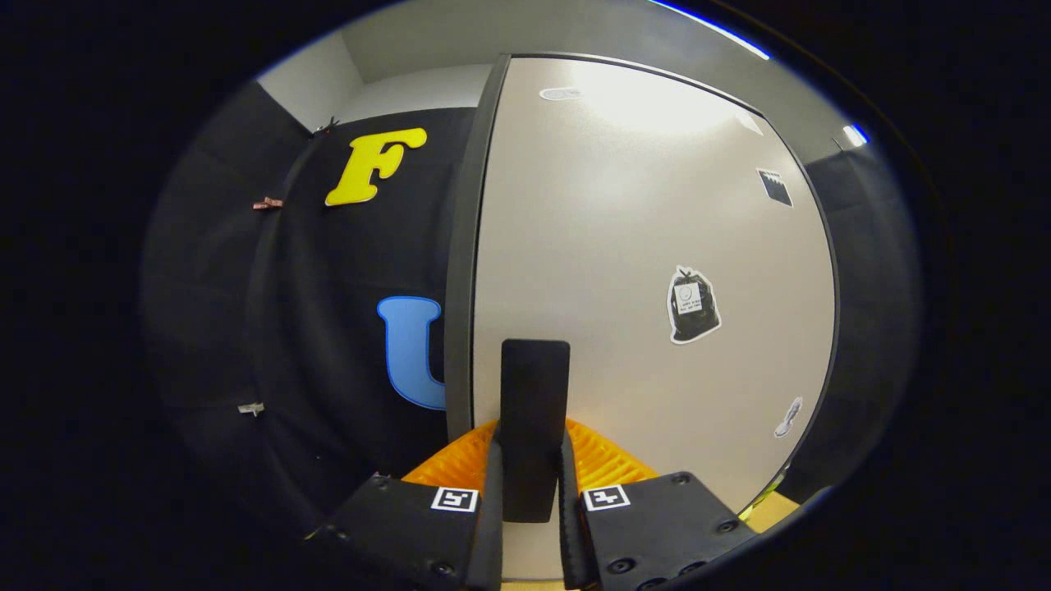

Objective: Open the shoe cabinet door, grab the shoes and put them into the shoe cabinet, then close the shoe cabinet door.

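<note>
- The gripper camera rode on the gripper, looking forward along its fingers.
- It sat very close to the cabinet door, facing it nearly square.
- Booth wall lay beyond the door's edge.

The cabinet door shows a smooth, pale laminate face with a soft sheen, catching a bright glare from the light, framed by a dark matt edge. Its handle, flat, dark and matt, sits gripped between the gripper fingers with ribbed pads. Glossy stickers dot the door.
</note>
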A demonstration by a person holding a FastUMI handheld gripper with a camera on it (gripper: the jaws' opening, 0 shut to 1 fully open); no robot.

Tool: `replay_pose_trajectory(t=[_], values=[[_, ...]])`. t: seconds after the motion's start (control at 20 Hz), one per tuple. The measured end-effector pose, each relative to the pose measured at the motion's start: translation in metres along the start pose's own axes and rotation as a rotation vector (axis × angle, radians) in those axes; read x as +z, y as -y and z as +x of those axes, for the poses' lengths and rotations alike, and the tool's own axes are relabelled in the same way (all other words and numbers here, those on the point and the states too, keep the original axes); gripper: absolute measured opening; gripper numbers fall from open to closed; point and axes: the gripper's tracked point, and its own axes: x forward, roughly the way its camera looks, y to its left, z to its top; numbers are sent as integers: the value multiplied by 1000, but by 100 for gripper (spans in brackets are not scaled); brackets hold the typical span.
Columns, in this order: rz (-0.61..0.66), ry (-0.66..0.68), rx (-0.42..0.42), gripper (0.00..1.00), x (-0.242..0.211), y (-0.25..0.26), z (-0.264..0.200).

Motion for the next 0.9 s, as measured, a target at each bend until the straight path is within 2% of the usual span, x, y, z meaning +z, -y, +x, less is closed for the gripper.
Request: replay_pose_trajectory(t=[0.05, 0.1, 0.15, 0.2, 0.4, 0.6, 0.9], values=[[10, -4, 11, 32, 0, -1, -2], [-2, 4, 23, 24, 1, 0, -1], [-7, 7, 32, 24, 2, -1, -6], [-7, 3, 46, 18, 1, -1, -9], [26, -8, 99, 18, 6, -1, -34], [28, -3, 157, 18, 12, 4, -80], [17, -8, 207, 18, 18, 39, -143]])
